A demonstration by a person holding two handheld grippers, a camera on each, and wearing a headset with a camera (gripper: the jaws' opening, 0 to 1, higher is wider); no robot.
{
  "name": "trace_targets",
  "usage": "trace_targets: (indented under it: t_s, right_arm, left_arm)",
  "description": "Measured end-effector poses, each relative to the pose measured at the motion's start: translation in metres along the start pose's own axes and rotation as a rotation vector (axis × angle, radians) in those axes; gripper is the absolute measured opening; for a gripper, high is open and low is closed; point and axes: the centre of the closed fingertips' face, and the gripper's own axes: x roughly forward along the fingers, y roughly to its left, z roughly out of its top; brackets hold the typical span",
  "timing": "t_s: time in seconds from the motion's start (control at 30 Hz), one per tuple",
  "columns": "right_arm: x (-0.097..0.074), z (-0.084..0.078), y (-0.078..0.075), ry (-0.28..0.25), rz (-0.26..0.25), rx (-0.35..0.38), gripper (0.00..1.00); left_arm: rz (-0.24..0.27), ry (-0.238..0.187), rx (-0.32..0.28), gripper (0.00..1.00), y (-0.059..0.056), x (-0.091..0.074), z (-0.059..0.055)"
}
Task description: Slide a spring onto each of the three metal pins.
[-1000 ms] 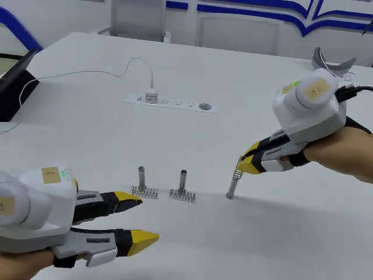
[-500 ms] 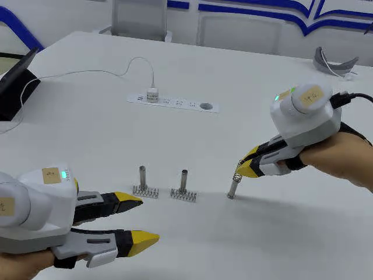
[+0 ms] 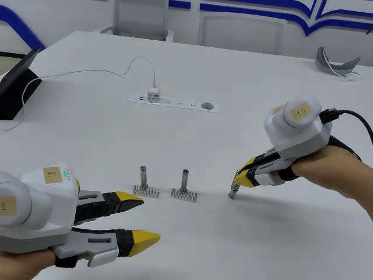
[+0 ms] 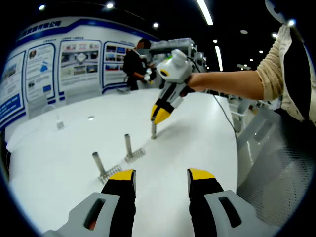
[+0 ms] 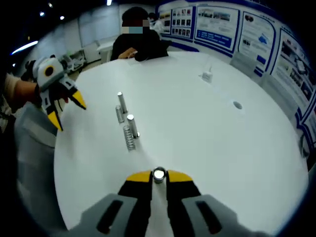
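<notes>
Your right gripper [image 3: 240, 179] has come down since the earlier frame and now sits lower along the right pin [image 3: 232, 193], with your hand closer to the table [image 3: 280, 245]. Its jaws are clenched at the upper end of that pin, on the spring [image 3: 235, 184] threaded over it. From the right gripper view, the bright top of the pin shows between the two yellow tips. The pin leans slightly.

Your left gripper [image 3: 148, 217] has not shifted. It hovers over the near part of the table, jaws spread wide and holding nothing, well apart from the pins.

The left pin [image 3: 143, 175] and the middle pin [image 3: 185, 179] stand upright and bare. One loose spring [image 3: 145, 191] lies flat at the foot of the left pin, and a second loose spring [image 3: 184, 195] lies flat at the foot of the middle pin. Whether either touches its pin cannot be told.

A power strip [image 3: 175, 103] lies further back on the table, with a white cable [image 3: 87, 73] running left from it.
</notes>
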Motion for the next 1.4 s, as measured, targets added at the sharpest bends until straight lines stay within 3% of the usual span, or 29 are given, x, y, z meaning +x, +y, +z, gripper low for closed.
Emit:
trace_targets:
  t_s: [0.5, 0.93, 1.4]
  right_arm:
    - [0.01, -0.011, 0.001, 0.016, -0.003, 0.013, 0.13]
    - [0.002, -0.022, 0.004, 0.018, -0.021, 0.016, 0.17]
    - [-0.005, -0.017, 0.036, 0.002, 0.004, -0.018, 0.17]
  left_arm:
    - [0.002, 0.0, -0.001, 0.42, 0.0, -0.001, 0.0]
    - [0.005, -0.007, 0.003, 0.42, 0.001, -0.001, 0.002]
    - [0.016, -0.012, 0.006, 0.42, 0.005, -0.002, 0.004]
